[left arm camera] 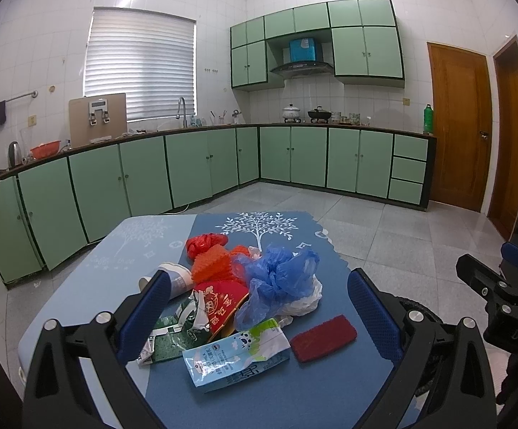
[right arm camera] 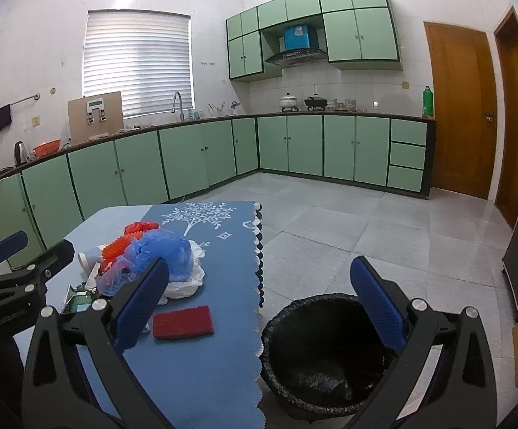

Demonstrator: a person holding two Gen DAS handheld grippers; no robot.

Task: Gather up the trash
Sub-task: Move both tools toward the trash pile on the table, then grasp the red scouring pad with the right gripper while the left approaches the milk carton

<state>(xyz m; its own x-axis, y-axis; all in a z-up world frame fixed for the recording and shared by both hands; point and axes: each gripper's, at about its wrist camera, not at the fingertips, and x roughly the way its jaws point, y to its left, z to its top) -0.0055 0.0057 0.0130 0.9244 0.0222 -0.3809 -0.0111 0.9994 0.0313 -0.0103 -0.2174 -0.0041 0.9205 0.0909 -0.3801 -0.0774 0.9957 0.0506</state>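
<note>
Left tongs point(left arm camera: 259, 318) spread wide and empty, hovering low over the near edge of the blue-clothed bench point(left arm camera: 280, 400), straddling the trash heap. Nearest, just ahead and between the blue pads: a flattened pale-blue and white milk carton point(left arm camera: 235, 357), long axis running left to right with a slight upward tilt toward the right, lying flat on the cloth. Just beside it on the right, apart from the heap, a flat dark-red rectangular scouring pad point(left arm camera: 323, 338), long axis likewise crosswise. Behind these, piled and touching: a crumpled blue plastic bag point(left arm camera: 282, 273) over a white one, a red printed wrapper point(left arm camera: 223, 304), orange netting point(left arm camera: 212, 262), torn green-and-white packaging point(left arm camera: 167, 336). Right tongs point(right arm camera: 259, 312) also wide and empty, held off the bench's right edge, directly above a round bin lined with a black bag point(right arm camera: 325, 354) standing on the floor, seemingly empty. Carton closer to the left tongs; pad reachable from either side, lying left of the right tongs. Probable first pick: the carton, gripped across its short width. Thin and flat, so likely hard to get under.
</note>
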